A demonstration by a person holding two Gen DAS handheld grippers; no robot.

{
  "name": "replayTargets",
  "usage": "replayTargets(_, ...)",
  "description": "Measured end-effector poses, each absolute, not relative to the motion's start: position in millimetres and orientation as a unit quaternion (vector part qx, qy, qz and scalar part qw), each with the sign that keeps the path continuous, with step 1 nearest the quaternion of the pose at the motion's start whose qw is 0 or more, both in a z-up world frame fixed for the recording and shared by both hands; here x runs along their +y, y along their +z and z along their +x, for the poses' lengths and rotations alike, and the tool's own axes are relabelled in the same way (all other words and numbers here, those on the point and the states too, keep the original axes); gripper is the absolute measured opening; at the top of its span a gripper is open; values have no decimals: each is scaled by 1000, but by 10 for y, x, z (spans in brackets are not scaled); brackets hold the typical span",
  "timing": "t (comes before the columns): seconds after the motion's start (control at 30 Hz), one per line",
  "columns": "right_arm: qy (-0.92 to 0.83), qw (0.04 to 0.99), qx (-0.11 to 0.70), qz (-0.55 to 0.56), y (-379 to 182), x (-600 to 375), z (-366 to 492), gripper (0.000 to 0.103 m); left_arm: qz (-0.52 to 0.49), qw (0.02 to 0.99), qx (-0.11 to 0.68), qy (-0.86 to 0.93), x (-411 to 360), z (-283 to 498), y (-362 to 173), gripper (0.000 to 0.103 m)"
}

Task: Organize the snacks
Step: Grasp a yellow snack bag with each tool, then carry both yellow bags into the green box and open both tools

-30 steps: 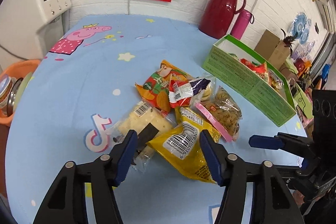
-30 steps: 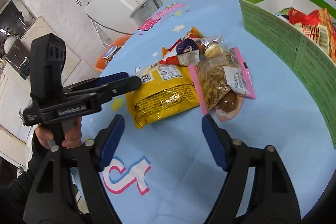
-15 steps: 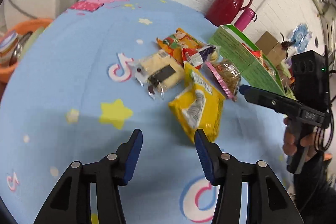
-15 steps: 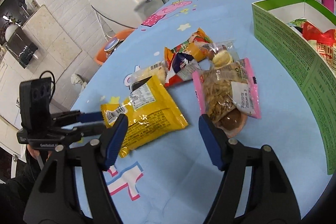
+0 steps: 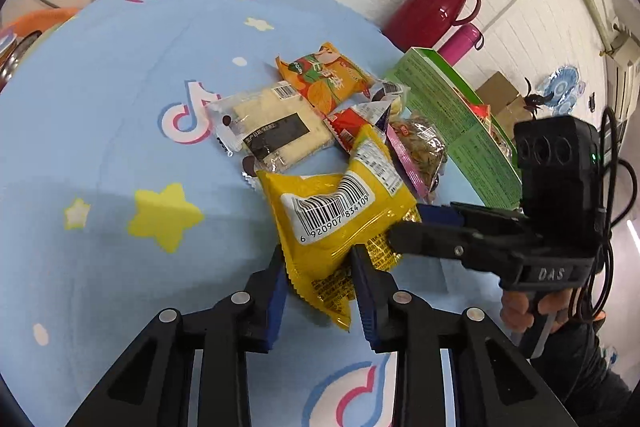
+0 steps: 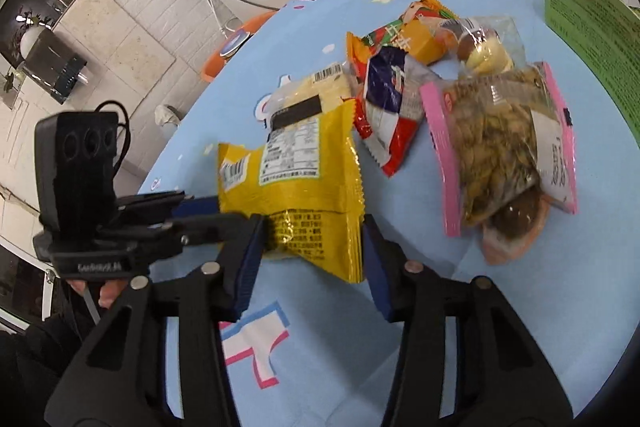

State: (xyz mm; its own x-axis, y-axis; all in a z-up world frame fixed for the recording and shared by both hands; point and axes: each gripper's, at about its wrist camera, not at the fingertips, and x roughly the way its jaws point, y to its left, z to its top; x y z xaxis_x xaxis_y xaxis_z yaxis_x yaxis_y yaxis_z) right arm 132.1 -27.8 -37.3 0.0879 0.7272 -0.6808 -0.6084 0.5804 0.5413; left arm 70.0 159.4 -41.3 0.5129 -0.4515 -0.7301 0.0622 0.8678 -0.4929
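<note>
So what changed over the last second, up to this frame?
Both grippers closed in on the yellow packet: the left gripper now pinches its near corner, the right gripper straddles its other end, and the packet has lifted and crumpled. The other snacks and the green box stayed put.

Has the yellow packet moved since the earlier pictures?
Yes. The yellow packet has slid away from the pink-edged bag, toward both grippers; its near end now looks lifted.

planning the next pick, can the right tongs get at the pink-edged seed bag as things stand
Probably not right away: the right tongs straddle the yellow packet, which the left tongs also pinch. Once free, the way looks open: the pink-edged seed bag lies uncovered just beyond, to their right.
</note>
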Motion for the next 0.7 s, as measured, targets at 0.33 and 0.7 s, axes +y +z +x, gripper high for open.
replayTargets(0.33,441,739,495,119,-453,-385,1476,44,-210,847,467,-141,1575,811,-411,36)
replayTargets(0.7,405,807,421,91,-61,-622,1158,36,-169,866,440,-170,1204,818,-59,25)
